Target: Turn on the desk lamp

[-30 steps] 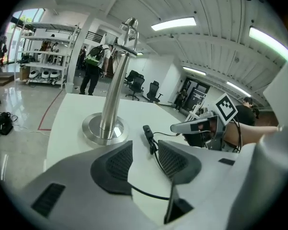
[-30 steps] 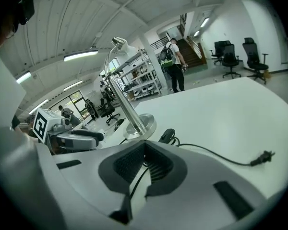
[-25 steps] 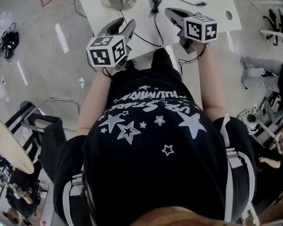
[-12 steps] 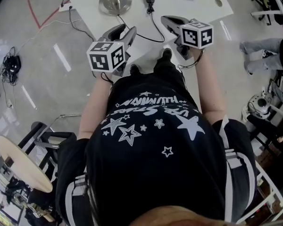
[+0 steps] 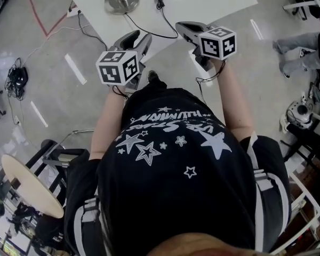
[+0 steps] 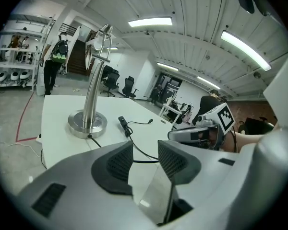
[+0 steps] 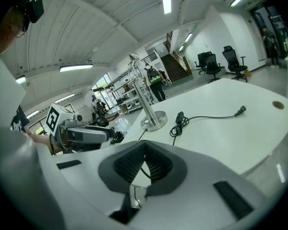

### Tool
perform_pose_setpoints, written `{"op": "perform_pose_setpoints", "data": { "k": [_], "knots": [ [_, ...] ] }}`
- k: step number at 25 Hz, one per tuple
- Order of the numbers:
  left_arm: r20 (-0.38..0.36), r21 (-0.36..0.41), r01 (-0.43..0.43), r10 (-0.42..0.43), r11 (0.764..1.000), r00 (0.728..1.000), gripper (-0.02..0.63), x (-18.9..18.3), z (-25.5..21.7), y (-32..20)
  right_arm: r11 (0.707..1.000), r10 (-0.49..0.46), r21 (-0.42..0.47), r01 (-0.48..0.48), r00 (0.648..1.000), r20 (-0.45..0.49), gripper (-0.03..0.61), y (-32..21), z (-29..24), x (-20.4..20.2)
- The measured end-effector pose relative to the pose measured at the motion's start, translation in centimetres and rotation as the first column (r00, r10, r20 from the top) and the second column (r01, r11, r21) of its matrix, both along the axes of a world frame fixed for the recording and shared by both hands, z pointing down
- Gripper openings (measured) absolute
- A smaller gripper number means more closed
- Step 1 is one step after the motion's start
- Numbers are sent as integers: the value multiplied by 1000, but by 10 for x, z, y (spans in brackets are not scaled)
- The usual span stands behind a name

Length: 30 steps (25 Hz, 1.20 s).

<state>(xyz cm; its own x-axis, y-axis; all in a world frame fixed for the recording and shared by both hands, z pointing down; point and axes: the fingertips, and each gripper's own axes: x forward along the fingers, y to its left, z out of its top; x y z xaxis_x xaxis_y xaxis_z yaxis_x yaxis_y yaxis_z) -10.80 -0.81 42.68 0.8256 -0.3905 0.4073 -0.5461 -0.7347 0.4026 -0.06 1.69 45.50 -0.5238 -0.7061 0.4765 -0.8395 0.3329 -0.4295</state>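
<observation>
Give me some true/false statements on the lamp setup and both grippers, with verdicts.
1. The left gripper is open, with nothing between its jaws. True.
2. The right gripper grips the inline switch. False: its jaws are shut on nothing, and the switch lies on the white table, clear of both grippers.
3. The plug sits in a socket. False: it lies loose on the table.
4. The desk lamp's base stands on the table. True.
</observation>
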Motion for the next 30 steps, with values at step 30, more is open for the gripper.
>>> {"op": "perform_pose_setpoints", "data": {
  "k": [30],
  "knots": [
    [26, 136, 40, -44, 990, 999, 9, 16, -31, 161, 993, 71, 92, -72, 997, 10, 5, 204, -13, 30]
  ]
}}
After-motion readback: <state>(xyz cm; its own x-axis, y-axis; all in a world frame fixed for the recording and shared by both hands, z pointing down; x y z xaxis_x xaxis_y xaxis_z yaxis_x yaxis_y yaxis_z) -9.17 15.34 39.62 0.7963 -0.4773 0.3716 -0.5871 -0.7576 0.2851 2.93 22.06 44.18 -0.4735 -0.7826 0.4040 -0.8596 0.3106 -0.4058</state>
